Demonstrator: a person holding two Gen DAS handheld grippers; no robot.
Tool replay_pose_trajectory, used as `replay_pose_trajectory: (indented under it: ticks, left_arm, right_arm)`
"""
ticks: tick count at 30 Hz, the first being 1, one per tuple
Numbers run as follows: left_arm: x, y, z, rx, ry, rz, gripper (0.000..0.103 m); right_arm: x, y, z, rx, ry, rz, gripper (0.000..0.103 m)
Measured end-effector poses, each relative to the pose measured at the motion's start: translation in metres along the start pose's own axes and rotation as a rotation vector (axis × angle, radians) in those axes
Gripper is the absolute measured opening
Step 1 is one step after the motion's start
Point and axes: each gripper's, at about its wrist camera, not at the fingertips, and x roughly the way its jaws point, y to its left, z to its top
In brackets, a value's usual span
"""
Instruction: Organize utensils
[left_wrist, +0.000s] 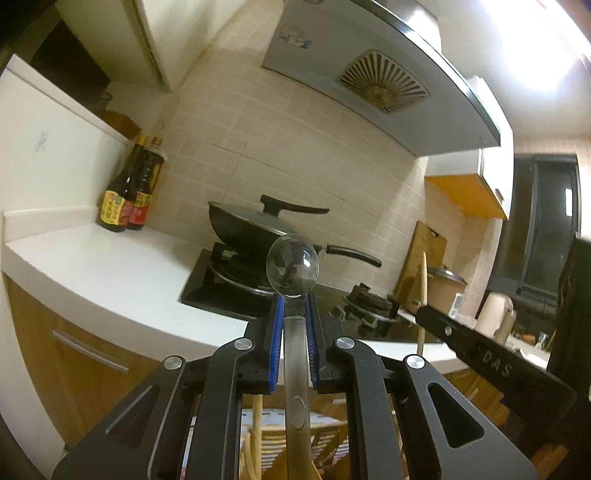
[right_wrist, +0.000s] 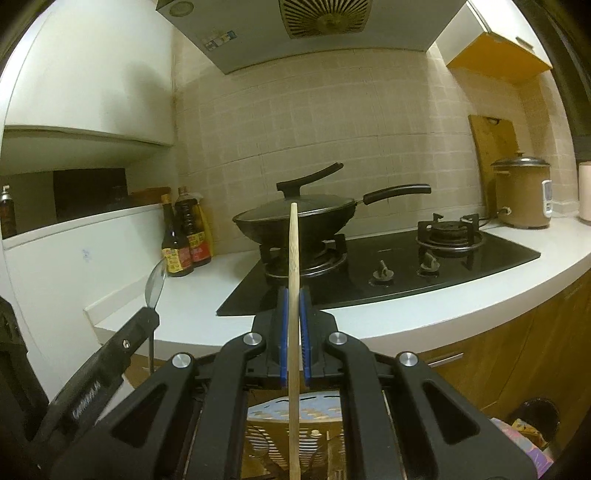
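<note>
Left wrist: left claw (left_wrist: 293, 301) gripping spoon (left_wrist: 292, 266), right wrist: right claw (right_wrist: 294, 295) gripping chopstick (right_wrist: 293, 280)

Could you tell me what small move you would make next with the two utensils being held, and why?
I would probably lower the left gripper toward the slatted wooden rack below. It is shut on the metal spoon, held in the air, while the right gripper is shut on the wooden chopstick. Moving one at a time should keep them apart.

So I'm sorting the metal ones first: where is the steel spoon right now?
The steel spoon is clamped in the left gripper, bowl up, in front of the wok in the left wrist view.
</note>
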Motion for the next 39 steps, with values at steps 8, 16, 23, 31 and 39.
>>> replay_pose_trajectory:
  ticks: [8,16,23,31,39]
  left_arm:
    - [-0.009,0.003,-0.009,-0.004,0.012,-0.028,0.011]
    - [-0.036,0.023,-0.006,-0.055,0.056,-0.072,0.033]
    - [-0.082,0.02,-0.007,-0.026,0.112,-0.091,0.063]
    - [-0.132,0.006,-0.044,-0.015,0.214,-0.066,0.082]
    - [-0.154,-0.004,-0.094,0.009,0.346,0.038,0.083]
  right_arm:
    - [-0.009,0.003,-0.01,-0.013,-0.03,0.034,0.004]
    - [-0.027,0.003,-0.023,-0.033,0.048,0.067,0.005]
    - [-0.067,0.001,-0.045,-0.017,0.139,0.119,0.021]
    - [-0.122,0.003,-0.093,-0.042,0.224,0.098,0.051]
    - [-0.147,-0.017,-0.147,-0.058,0.366,0.015,0.051]
